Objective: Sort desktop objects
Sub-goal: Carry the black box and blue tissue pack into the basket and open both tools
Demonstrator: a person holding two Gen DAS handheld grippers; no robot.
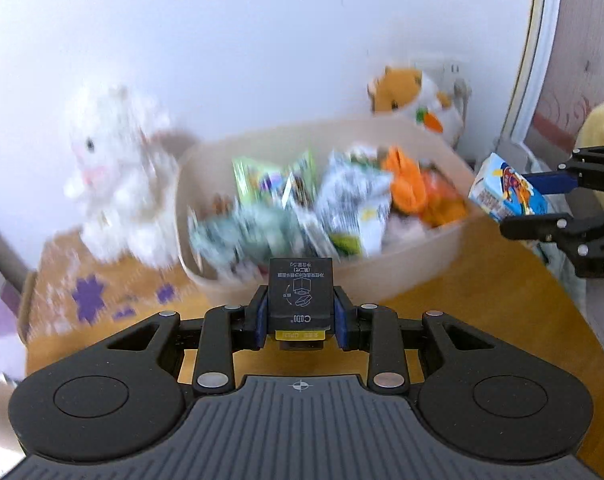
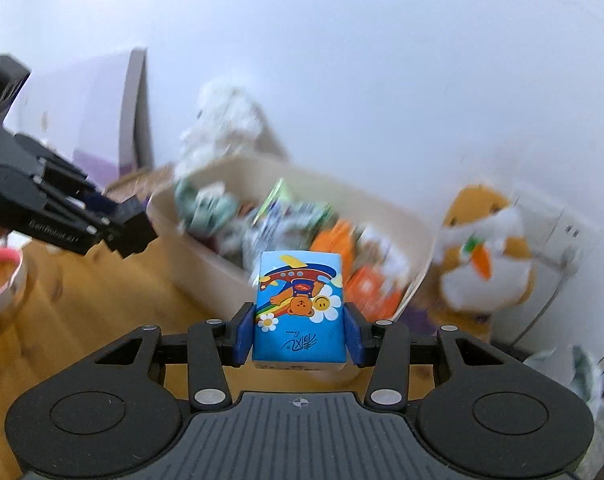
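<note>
My left gripper (image 1: 301, 322) is shut on a small black box (image 1: 301, 294) with white print, held just in front of a beige bin (image 1: 418, 256). The bin holds several snack packets and an orange item. My right gripper (image 2: 300, 338) is shut on a blue tissue pack (image 2: 299, 312) with a cartoon bear, held in the air near the bin (image 2: 210, 268). The right gripper with the blue pack (image 1: 506, 196) shows at the right of the left wrist view. The left gripper (image 2: 134, 232) shows at the left of the right wrist view.
A white plush rabbit (image 1: 114, 172) stands left of the bin. An orange and white plush hamster (image 2: 486, 248) sits right of the bin by the wall. A wooden tabletop (image 2: 82, 312) lies below. A small bowl (image 2: 2, 280) sits at the far left.
</note>
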